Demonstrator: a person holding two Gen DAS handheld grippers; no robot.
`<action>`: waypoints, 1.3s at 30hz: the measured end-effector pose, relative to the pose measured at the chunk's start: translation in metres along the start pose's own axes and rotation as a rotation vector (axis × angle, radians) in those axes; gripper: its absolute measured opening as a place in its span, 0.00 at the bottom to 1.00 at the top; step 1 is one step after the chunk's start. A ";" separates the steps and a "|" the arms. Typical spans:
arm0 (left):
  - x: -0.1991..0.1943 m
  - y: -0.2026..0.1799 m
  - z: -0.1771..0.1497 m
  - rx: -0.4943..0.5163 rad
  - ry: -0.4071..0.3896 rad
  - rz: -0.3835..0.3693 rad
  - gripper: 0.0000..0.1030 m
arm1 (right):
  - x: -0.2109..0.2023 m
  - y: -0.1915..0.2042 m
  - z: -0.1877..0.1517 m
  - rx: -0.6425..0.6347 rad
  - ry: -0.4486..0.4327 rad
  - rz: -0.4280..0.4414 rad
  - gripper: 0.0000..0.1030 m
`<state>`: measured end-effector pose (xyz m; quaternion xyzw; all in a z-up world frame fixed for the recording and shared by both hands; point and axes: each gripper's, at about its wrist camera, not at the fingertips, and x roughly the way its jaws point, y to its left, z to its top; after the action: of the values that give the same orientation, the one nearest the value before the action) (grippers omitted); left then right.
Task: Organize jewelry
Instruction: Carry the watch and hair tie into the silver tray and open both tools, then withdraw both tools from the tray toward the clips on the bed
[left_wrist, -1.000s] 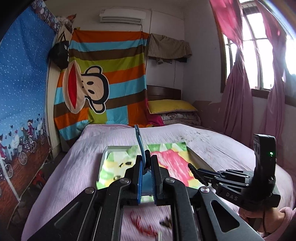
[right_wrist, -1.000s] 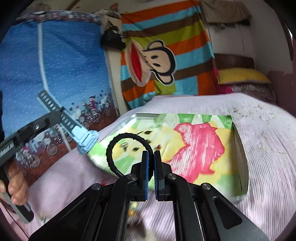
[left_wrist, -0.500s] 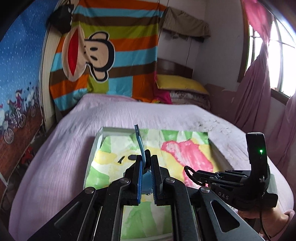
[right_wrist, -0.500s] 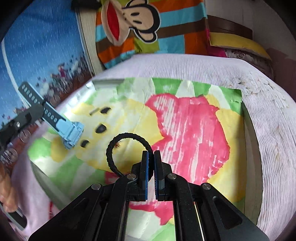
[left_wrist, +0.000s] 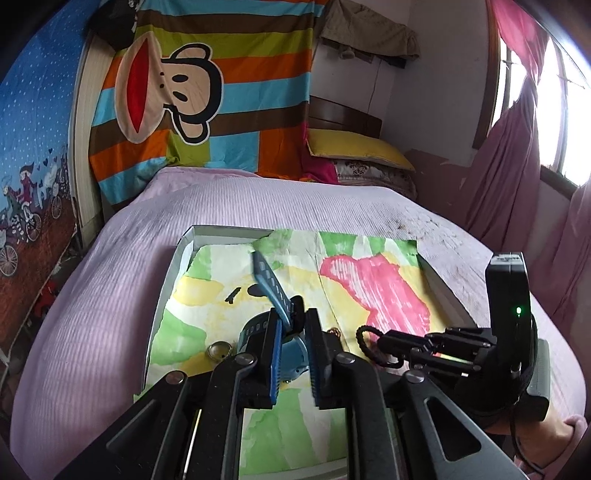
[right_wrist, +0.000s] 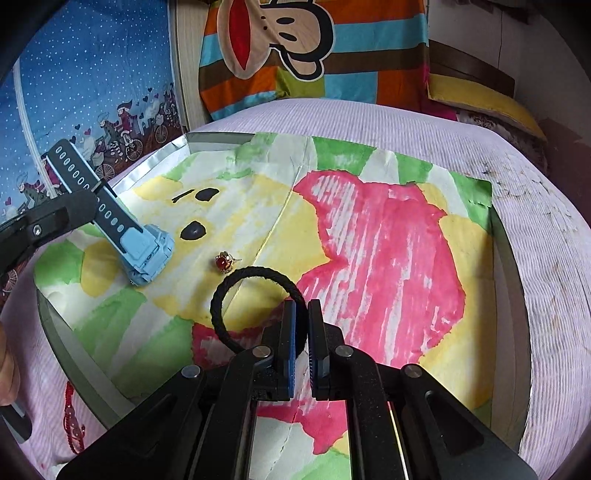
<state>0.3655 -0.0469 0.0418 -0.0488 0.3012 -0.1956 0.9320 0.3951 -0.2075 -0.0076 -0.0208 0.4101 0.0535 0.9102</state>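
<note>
A shallow grey tray (left_wrist: 173, 273) lined with painted paper lies on the bed. My left gripper (left_wrist: 293, 321) is shut on a light blue watch (left_wrist: 291, 363); its dark strap (left_wrist: 267, 282) sticks up ahead. In the right wrist view the watch (right_wrist: 147, 251) hangs from its strap in the left gripper (right_wrist: 55, 218), body touching the paper at the tray's left side. My right gripper (right_wrist: 301, 310) is shut on a black braided hair tie (right_wrist: 236, 280), low over the tray's middle. From the left wrist view the right gripper (left_wrist: 388, 341) and hair tie (left_wrist: 364, 338) are to the right.
A red-stone gold piece (right_wrist: 225, 263) lies on the paper just ahead of the hair tie. A metal ring (left_wrist: 218, 350) sits on the paper left of my left fingers. A red beaded bracelet (right_wrist: 72, 424) lies on the purple bedcover (left_wrist: 92, 295) outside the tray. Pillows (left_wrist: 358, 155) at the far end.
Both grippers have moved forward and down over the tray. The watch body has come down onto the paper, and the hair tie now hangs just above it.
</note>
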 end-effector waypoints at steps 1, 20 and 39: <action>-0.001 -0.001 -0.001 0.003 0.004 -0.001 0.14 | -0.003 -0.001 -0.002 0.006 -0.010 0.007 0.06; -0.070 -0.005 -0.031 0.019 -0.147 0.059 0.84 | -0.107 -0.010 -0.050 0.057 -0.374 0.042 0.61; -0.156 -0.026 -0.093 0.032 -0.330 0.171 1.00 | -0.213 0.016 -0.134 -0.008 -0.654 -0.017 0.98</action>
<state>0.1873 -0.0069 0.0558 -0.0397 0.1440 -0.1097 0.9827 0.1532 -0.2195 0.0636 -0.0093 0.0956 0.0514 0.9941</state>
